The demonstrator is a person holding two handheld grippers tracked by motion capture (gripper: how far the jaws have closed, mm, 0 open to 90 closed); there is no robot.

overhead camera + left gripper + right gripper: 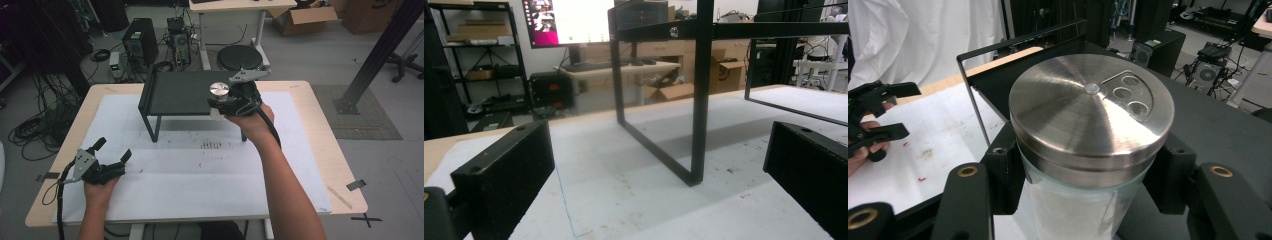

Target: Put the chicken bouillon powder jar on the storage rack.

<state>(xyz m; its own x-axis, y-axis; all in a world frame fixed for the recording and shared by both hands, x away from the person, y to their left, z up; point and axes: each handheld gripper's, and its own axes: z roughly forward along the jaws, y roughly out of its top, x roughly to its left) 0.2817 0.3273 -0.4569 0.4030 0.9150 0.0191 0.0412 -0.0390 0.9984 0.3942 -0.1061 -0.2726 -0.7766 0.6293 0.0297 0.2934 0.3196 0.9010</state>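
Jaws of the right gripper (1083, 195) clamp a shaker (1091, 130) above the black shelf's (175, 92) front edge; left gripper (112, 152) jaws apart.

Left gripper (111, 151), held in the left hand (100, 187): jaws spread wide apart with nothing between them, forearm entering low from the near edge. Right gripper (220, 102), held in the right hand (252, 120): arm extended forward and raised, jaws clamped on a shaker (1091, 135), whose metal cap stands above the jaws.
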